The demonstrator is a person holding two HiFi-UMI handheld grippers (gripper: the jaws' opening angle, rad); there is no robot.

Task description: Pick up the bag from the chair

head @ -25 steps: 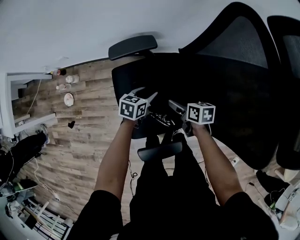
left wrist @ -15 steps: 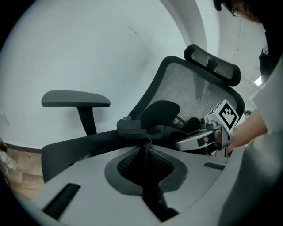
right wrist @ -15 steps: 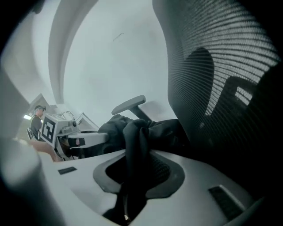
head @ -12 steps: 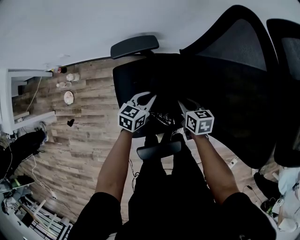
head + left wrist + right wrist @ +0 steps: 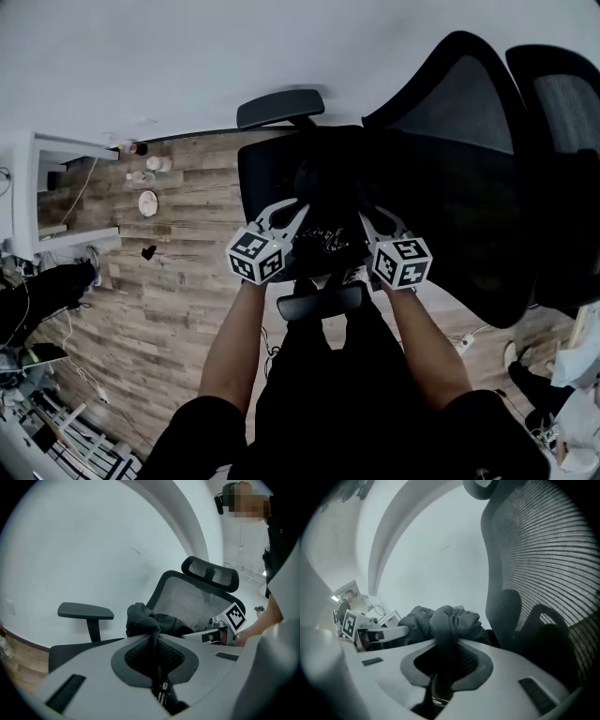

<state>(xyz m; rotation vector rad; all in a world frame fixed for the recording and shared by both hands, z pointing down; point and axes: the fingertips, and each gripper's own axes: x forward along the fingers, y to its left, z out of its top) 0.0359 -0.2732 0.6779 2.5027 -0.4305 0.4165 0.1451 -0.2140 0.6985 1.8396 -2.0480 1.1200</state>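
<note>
A black fabric bag (image 5: 328,239) hangs between my two grippers above the seat of a black office chair (image 5: 281,159). My left gripper (image 5: 289,214) is shut on a strap of the bag (image 5: 152,634), which runs down between its jaws. My right gripper (image 5: 370,220) is shut on another bunched part of the bag (image 5: 447,625). In the left gripper view the bag's crumpled body (image 5: 150,620) sits just beyond the jaws, with the right gripper (image 5: 225,630) beside it. In the right gripper view the left gripper (image 5: 370,632) shows at the left.
The chair's mesh backrest (image 5: 469,122) rises at the right and its armrests (image 5: 279,106) (image 5: 319,302) flank the seat. A second mesh chair (image 5: 562,131) stands at the far right. Wood floor (image 5: 159,281) lies to the left with small objects and cables; a white wall is behind.
Both grippers have drawn toward me and slightly down, bringing the bag with them off the seat. The view has shifted a little to the right.
</note>
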